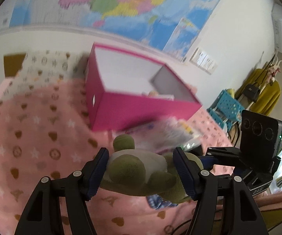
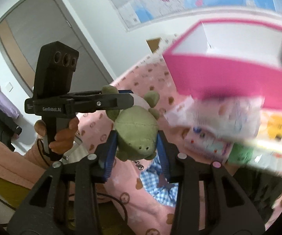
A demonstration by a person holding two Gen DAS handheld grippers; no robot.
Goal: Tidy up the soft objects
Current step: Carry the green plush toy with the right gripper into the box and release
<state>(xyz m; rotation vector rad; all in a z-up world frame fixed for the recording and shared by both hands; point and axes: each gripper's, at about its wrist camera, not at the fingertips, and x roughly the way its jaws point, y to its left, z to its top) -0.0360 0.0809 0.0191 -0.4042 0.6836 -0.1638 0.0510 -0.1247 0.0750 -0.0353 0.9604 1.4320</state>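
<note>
A green plush toy (image 1: 133,168) with a pale belly hangs above the pink blanket (image 1: 33,137), gripped from two sides. My left gripper (image 1: 141,156) is shut on its body, the blue pads pressing into both flanks. In the right wrist view my right gripper (image 2: 136,137) is shut on the toy's head (image 2: 137,135). The left gripper (image 2: 128,98) comes in from the left there, with a hand (image 2: 62,135) on its handle. Just behind stands an open pink box (image 1: 141,107) with white inner walls; something small lies in its far corner.
Blurred printed packs (image 2: 229,129) lie on the blanket in front of the pink box (image 2: 229,76). A blue checked cloth (image 2: 160,186) lies under the grippers. A blue crate (image 1: 225,105) and hanging clothes stand at the right; a grey door (image 2: 43,39) is at the left.
</note>
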